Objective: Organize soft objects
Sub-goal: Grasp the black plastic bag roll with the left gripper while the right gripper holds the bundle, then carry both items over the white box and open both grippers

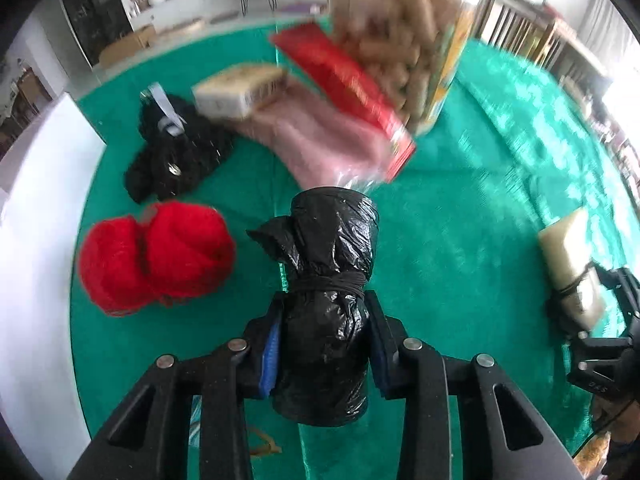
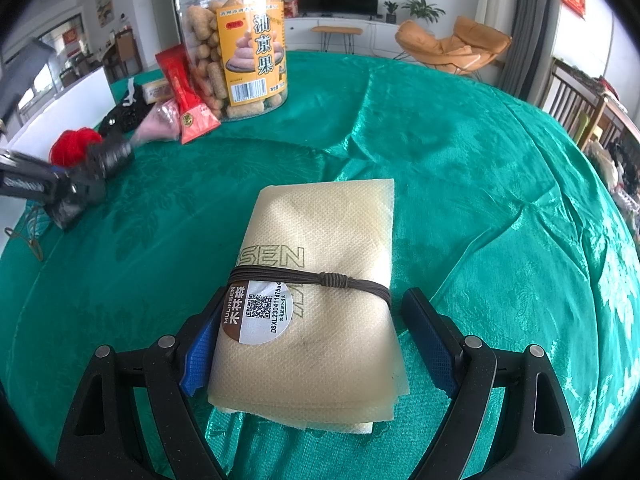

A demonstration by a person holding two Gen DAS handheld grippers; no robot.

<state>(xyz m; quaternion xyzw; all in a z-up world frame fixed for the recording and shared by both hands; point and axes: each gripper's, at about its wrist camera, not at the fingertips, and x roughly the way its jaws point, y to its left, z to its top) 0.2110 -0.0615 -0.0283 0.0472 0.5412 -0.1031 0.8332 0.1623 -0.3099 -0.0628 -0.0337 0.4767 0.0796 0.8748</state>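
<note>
Left wrist view first: we have our left gripper (image 1: 324, 344) clenched on a black plastic-bag roll (image 1: 330, 292), a dark band tied round its middle just beyond the pads, the roll standing out ahead of the fingers over the green tablecloth (image 1: 460, 240). Just ahead and to the left lies a red yarn ball (image 1: 156, 254); farther on sit a black knitted piece (image 1: 176, 152) and a pink cloth (image 1: 320, 140), with a small pale box (image 1: 238, 88) resting on the pink cloth's far end. Beyond these, blurred, a red packet (image 1: 344, 92) leans against a clear snack jar (image 1: 396, 44). From the right wrist view, our right gripper (image 2: 320, 344) straddles a folded beige cloth bundle (image 2: 316, 300) tied with a brown elastic band (image 2: 320, 280); the left pad touches its edge, while the right pad stands apart from it, so the jaws are released. The bundle lies flat on the tablecloth
</note>
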